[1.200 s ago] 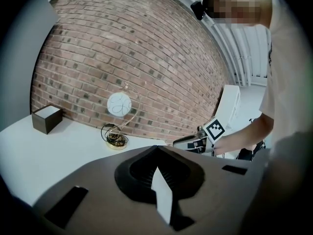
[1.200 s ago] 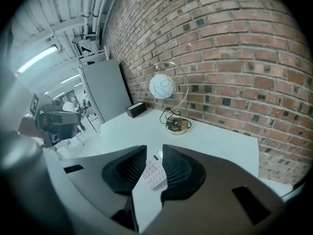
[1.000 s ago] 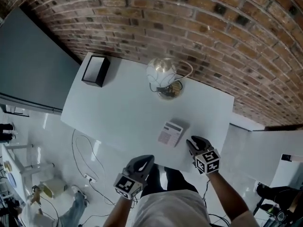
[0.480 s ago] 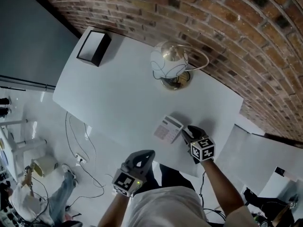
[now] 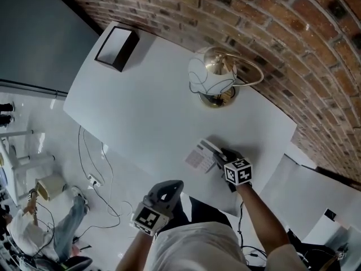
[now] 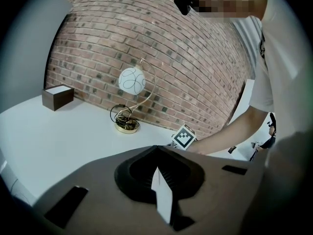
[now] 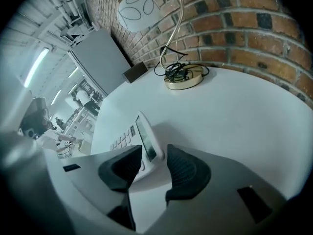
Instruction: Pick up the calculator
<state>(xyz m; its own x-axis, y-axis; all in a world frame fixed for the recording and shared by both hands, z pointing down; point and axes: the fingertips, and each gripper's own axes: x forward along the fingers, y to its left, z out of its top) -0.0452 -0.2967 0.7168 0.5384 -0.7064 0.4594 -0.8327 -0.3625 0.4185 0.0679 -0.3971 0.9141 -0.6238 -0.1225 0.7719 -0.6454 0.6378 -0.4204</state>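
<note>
The calculator (image 5: 201, 153) is white with grey keys and lies near the front right of the white table (image 5: 144, 109). My right gripper (image 5: 221, 156) points down at its right end. In the right gripper view the jaws are opening, and the calculator (image 7: 139, 138) has its near end between the two black pads (image 7: 122, 168) without being squeezed; my right gripper (image 7: 154, 169) is open. My left gripper (image 5: 171, 186) hangs off the table's front edge, left of the calculator. In the left gripper view its jaws (image 6: 157, 151) meet at the tips with nothing held.
A globe lamp (image 5: 210, 75) on a brass base with coiled cord stands at the back by the brick wall. A dark brown box (image 5: 117, 48) sits at the far left corner. A grey panel (image 5: 39, 33) lies left of the table. Cables (image 5: 96, 168) trail on the floor.
My right gripper came down and forward from the table's front edge onto the calculator's right end, its jaws spreading. My left gripper sank a little.
</note>
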